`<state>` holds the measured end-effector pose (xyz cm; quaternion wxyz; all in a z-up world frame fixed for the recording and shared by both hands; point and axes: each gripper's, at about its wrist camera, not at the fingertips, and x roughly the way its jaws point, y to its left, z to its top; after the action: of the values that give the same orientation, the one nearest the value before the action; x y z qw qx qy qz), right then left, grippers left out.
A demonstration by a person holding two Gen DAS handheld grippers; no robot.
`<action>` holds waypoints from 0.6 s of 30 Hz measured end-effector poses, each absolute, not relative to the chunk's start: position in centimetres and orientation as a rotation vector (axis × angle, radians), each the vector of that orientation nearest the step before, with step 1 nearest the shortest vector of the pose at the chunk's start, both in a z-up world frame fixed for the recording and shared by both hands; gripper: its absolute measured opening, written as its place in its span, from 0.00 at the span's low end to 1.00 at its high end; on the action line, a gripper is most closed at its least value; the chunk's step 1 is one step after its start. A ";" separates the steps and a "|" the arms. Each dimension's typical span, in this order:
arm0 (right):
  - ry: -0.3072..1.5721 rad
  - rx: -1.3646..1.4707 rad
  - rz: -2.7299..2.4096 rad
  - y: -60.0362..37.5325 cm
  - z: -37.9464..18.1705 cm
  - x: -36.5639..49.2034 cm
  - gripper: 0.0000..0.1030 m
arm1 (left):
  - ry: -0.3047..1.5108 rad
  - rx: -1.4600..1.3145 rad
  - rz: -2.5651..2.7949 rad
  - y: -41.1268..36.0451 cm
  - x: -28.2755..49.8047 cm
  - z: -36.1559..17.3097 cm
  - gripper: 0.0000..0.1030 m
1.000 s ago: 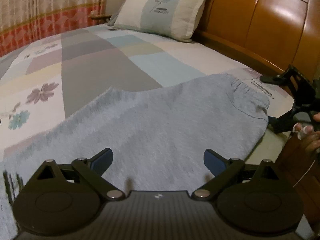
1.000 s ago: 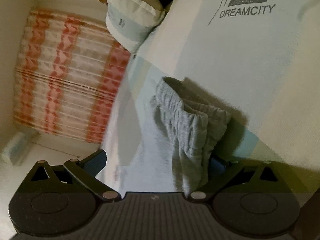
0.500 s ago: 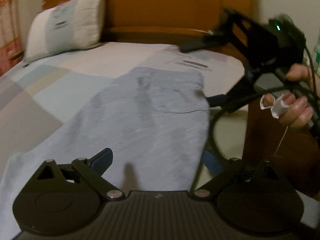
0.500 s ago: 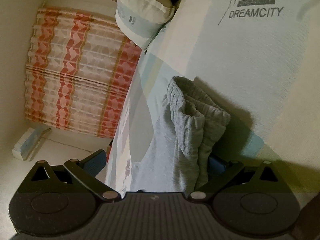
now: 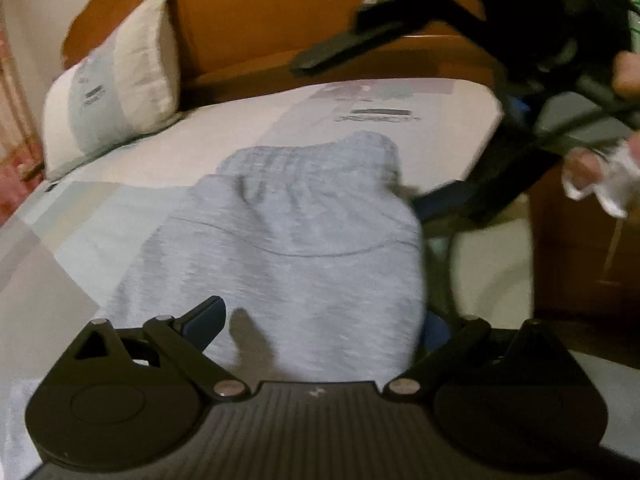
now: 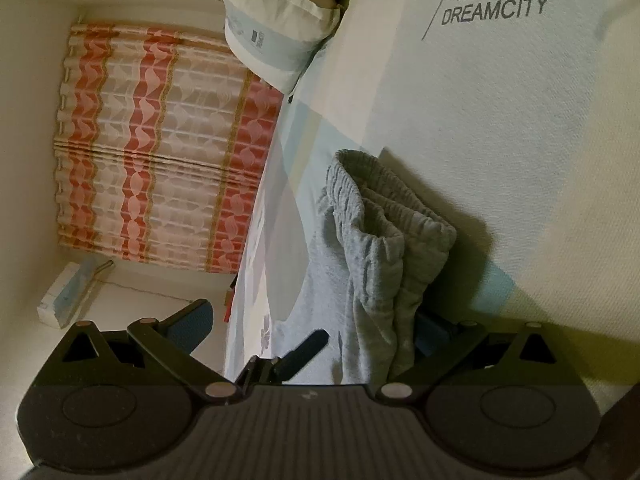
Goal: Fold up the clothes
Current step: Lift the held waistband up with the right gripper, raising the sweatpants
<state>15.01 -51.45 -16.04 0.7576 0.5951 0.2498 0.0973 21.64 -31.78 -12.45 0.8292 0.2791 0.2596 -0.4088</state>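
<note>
Home bedroom: bed (image 5: 280, 120), pillow (image 5: 112, 92), wooden headboard (image 5: 256, 16), striped curtain (image 6: 160, 152)

**Bedroom surroundings**

A patchwork-print bedsheet (image 5: 92, 236) in pale blue, grey and cream covers the bed, with "DREAMCITY" lettering (image 6: 494, 8) at one o'clock in the right wrist view. A cream-and-blue striped pillow (image 5: 112, 92) leans against the glossy orange-brown wooden headboard (image 5: 256, 20) at ten o'clock. Red-and-white pleated curtains (image 6: 160, 148) hang at nine o'clock.

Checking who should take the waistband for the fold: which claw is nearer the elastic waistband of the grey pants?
Right. The right claw sits at the bunched waistband, cloth between its open fingers. The left claw is open farther down the grey pants.
</note>
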 end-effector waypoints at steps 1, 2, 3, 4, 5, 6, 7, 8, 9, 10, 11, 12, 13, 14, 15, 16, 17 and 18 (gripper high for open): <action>0.540 1.300 0.212 -51.5 -16.0 14.9 1.00 | 0.552 0.581 -0.859 -31.6 21.8 -12.2 0.96; 0.536 1.300 0.212 -51.5 -16.0 14.7 1.00 | 0.555 0.566 -0.853 -31.4 22.0 -11.9 0.96; 0.534 1.299 0.213 -51.5 -16.1 14.4 1.00 | 0.553 0.556 -0.846 -31.2 22.0 -11.7 0.96; 0.533 1.298 0.212 -51.4 -16.1 14.1 1.00 | 0.551 0.546 -0.840 -31.0 22.1 -11.4 0.96; 0.535 1.296 0.208 -51.4 -16.1 14.0 1.00 | 0.551 0.536 -0.837 -30.9 22.2 -11.2 0.96; 0.538 1.295 0.204 -51.3 -16.1 13.9 1.00 | 0.553 0.526 -0.834 -30.7 22.3 -11.0 0.96; 0.543 1.296 0.200 -51.2 -16.2 14.0 1.00 | 0.554 0.515 -0.831 -30.5 22.4 -10.8 0.96; 0.548 1.295 0.196 -51.1 -16.3 14.0 1.00 | 0.556 0.507 -0.830 -30.4 22.5 -10.7 0.96; 0.556 1.294 0.192 -50.9 -16.4 14.2 1.00 | 0.557 0.500 -0.829 -30.2 22.5 -10.6 0.96; 0.563 1.290 0.188 -50.7 -16.5 14.4 1.00 | 0.559 0.492 -0.828 -30.1 22.6 -10.5 0.96; 0.568 1.280 0.181 -50.5 -16.5 14.8 1.00 | 0.561 0.484 -0.828 -30.0 22.6 -10.4 0.96; 0.574 1.271 0.174 -50.3 -16.4 15.2 1.00 | 0.563 0.477 -0.827 -29.9 22.7 -10.4 0.96; 0.580 1.261 0.168 -50.1 -16.4 15.6 1.00 | 0.567 0.468 -0.827 -29.8 22.7 -10.3 0.96; 0.584 1.250 0.160 -49.9 -16.3 16.1 1.00 | 0.571 0.460 -0.827 -29.7 22.8 -10.2 0.96; 0.584 1.236 0.148 -49.7 -16.1 16.6 1.00 | 0.575 0.451 -0.827 -29.6 22.8 -10.2 0.95; 0.585 1.222 0.137 -49.5 -16.0 17.1 1.00 | 0.578 0.442 -0.827 -29.5 22.9 -10.1 0.95; 0.582 1.210 0.122 -49.4 -15.9 17.6 1.00 | 0.581 0.432 -0.825 -29.3 22.9 -10.1 0.95; 0.572 1.206 0.105 -49.4 -15.8 17.9 1.00 | 0.586 0.424 -0.827 -29.1 22.9 -10.1 0.95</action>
<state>17.89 -49.36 -15.79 0.7841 0.5589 0.2653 0.0487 22.90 -29.15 -10.06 0.8528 0.2016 0.2787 -0.3931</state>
